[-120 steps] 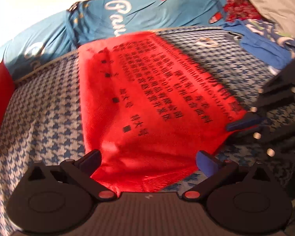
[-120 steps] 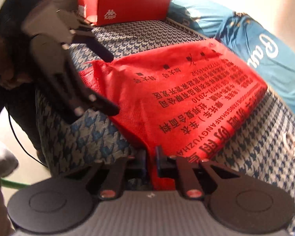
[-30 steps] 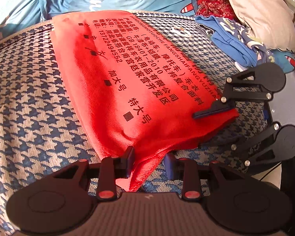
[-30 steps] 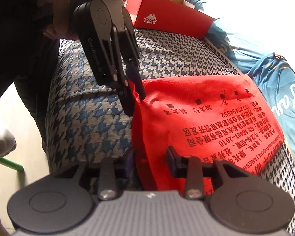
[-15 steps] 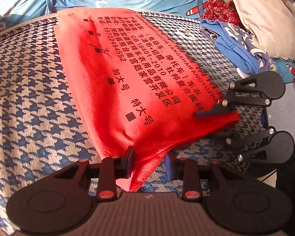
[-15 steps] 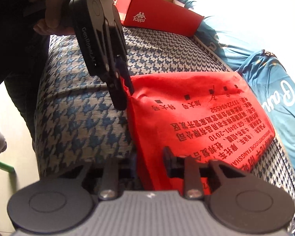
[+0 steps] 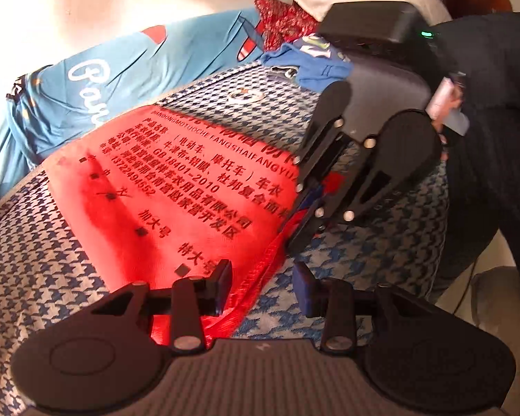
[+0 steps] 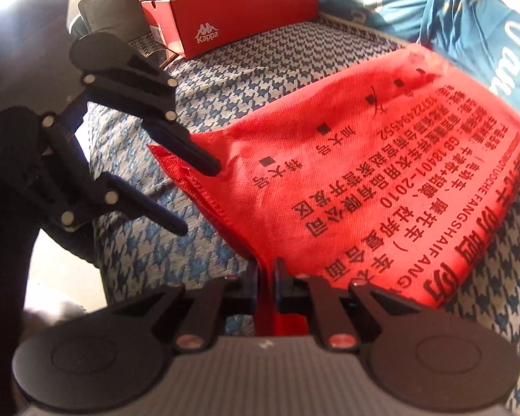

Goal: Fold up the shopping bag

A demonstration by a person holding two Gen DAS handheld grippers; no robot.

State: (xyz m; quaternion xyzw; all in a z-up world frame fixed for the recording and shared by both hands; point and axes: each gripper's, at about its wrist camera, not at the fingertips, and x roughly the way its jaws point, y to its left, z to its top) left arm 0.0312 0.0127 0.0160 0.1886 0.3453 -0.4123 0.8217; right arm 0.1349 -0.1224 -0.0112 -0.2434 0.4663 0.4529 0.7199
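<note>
Red non-woven shopping bag [image 8: 381, 159] lies flat on the houndstooth cushion [image 8: 232, 79]; my right tongs [image 8: 267, 289] pinch its near corner, left tongs [image 7: 261, 286] opening off the hem. Next, re-grip and fold over.

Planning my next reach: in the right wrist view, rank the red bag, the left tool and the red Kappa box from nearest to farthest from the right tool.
1. Red bag: its near edge is pinched in the right tool.
2. Left tool: up and left, jaws opening over the bag's other corner.
3. Red Kappa box: far back, at the cushion's upper edge.
</note>
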